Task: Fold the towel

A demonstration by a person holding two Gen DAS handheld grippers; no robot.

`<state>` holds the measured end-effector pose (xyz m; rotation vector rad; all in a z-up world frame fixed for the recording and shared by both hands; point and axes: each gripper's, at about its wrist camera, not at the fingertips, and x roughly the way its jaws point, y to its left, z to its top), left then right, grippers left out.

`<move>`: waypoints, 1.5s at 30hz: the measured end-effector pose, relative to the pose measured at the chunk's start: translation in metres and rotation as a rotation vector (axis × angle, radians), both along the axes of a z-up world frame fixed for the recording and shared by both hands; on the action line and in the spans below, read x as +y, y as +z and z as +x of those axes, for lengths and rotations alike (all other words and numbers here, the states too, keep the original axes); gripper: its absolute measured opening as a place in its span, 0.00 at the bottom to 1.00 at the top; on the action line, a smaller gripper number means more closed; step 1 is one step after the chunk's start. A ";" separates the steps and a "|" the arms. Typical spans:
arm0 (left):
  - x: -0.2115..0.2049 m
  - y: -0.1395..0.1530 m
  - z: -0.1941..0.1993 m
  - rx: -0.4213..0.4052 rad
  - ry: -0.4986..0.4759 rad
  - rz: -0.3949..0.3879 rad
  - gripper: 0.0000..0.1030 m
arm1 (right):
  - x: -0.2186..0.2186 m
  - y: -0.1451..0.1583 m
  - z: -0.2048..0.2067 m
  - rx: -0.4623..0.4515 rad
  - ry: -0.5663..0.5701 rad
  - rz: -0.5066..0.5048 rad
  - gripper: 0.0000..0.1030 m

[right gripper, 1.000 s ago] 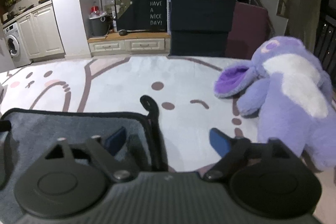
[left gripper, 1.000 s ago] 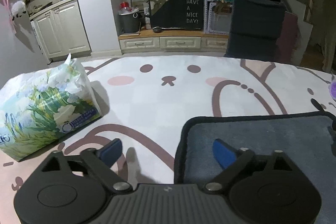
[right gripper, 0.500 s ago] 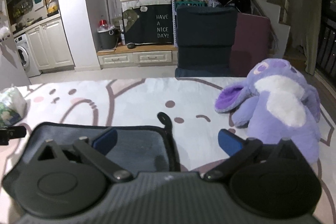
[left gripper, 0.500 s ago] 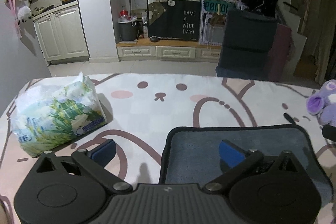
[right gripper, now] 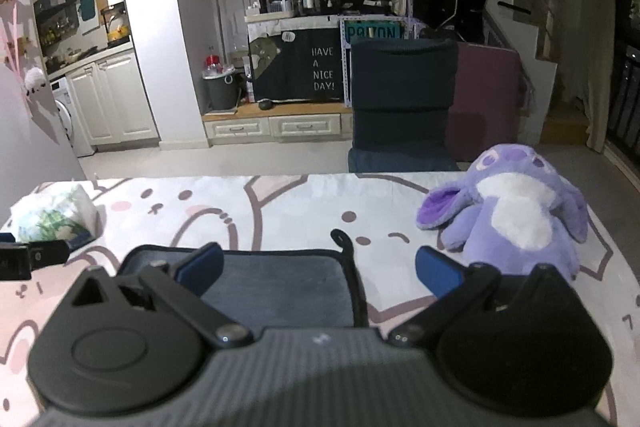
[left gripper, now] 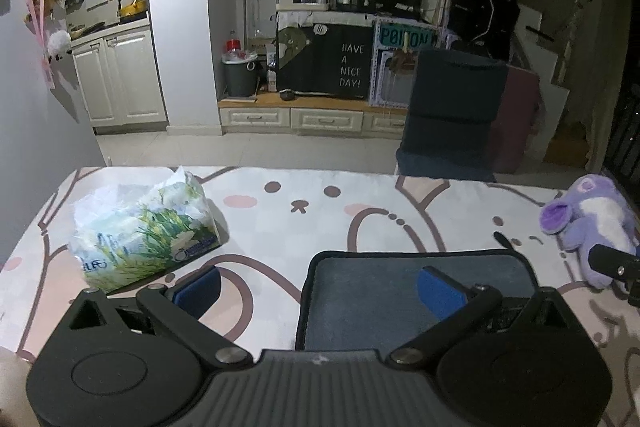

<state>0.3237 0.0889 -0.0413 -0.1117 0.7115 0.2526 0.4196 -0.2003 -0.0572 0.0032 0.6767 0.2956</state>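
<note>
A grey towel [left gripper: 400, 291] with a dark border lies folded flat on the cartoon-print tablecloth; it also shows in the right wrist view [right gripper: 276, 287], with a dark hanging loop [right gripper: 344, 243] at its far right corner. My left gripper [left gripper: 318, 287] is open and empty, raised above the towel's left edge. My right gripper [right gripper: 318, 269] is open and empty, raised above the towel's right edge. Neither touches the towel.
A tissue pack [left gripper: 144, 231] lies at the left of the table and a purple plush toy [right gripper: 520, 211] at the right. A dark chair [left gripper: 448, 119] stands behind the table's far edge. Kitchen cabinets and shelves lie beyond.
Both grippers have risen and pulled back from the towel, so more of the table and room shows. The towel has stayed flat where it was.
</note>
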 end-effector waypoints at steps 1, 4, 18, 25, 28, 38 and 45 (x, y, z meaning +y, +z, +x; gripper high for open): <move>-0.001 0.004 -0.004 -0.004 -0.001 0.001 1.00 | 0.000 0.004 -0.004 -0.004 0.002 0.000 1.00; -0.005 0.015 -0.017 -0.023 -0.001 0.004 1.00 | -0.002 0.015 -0.018 -0.010 0.013 0.003 1.00; -0.028 0.051 -0.073 -0.066 -0.047 0.034 1.00 | -0.015 0.063 -0.088 -0.023 0.048 0.010 1.00; -0.036 0.062 -0.101 -0.075 -0.064 0.019 1.00 | -0.023 0.082 -0.119 -0.009 0.049 0.028 1.00; -0.040 0.067 -0.112 -0.081 -0.074 0.022 1.00 | -0.025 0.088 -0.132 -0.023 0.056 0.027 1.00; -0.052 0.073 -0.148 -0.101 -0.117 -0.001 1.00 | -0.038 0.102 -0.178 -0.066 0.082 0.016 1.00; -0.058 0.081 -0.176 -0.136 -0.155 -0.021 1.00 | -0.048 0.108 -0.207 -0.089 0.096 0.019 1.00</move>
